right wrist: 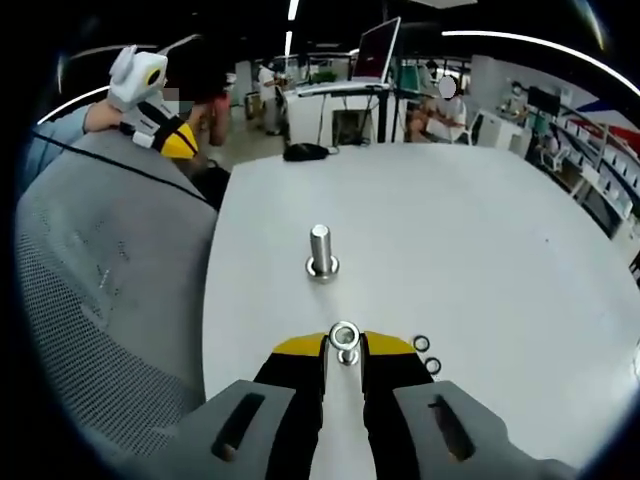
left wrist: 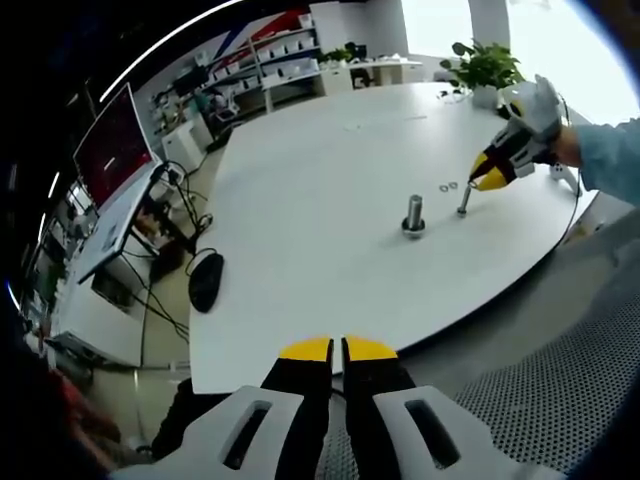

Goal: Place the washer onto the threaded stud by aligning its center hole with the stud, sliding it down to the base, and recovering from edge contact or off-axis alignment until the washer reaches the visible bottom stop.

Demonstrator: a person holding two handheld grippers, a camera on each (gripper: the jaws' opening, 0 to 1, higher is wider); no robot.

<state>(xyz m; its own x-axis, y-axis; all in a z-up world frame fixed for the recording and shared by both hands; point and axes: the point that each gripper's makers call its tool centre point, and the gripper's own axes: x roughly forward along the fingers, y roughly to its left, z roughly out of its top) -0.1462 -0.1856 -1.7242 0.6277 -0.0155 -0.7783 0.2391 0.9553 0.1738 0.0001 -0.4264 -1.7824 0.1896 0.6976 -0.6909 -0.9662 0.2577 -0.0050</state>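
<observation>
A thin threaded stud (left wrist: 464, 200) stands on the white table (left wrist: 320, 200). My right gripper (left wrist: 484, 178) is at its top. In the right gripper view, a silver washer (right wrist: 345, 333) sits between the yellow fingertips (right wrist: 296, 346), above the stud's top (right wrist: 346, 355), and my right gripper (right wrist: 343, 345) looks shut on it. Whether the hole is over the stud is hard to tell. Two spare washers (left wrist: 448, 186) lie beside the stud, also visible as washers (right wrist: 426, 354). My left gripper (left wrist: 338, 350) is shut on nothing, held off the table's near edge, and appears as the left gripper (right wrist: 172, 140).
A thicker upright bolt (left wrist: 414, 215) with a wide base stands mid-table, seen as the bolt (right wrist: 321, 250) just beyond the stud. A black mouse (left wrist: 206, 280) lies at the table edge. A grey mesh chair (right wrist: 110, 270) is beside the table. A potted plant (left wrist: 485, 68) stands far back.
</observation>
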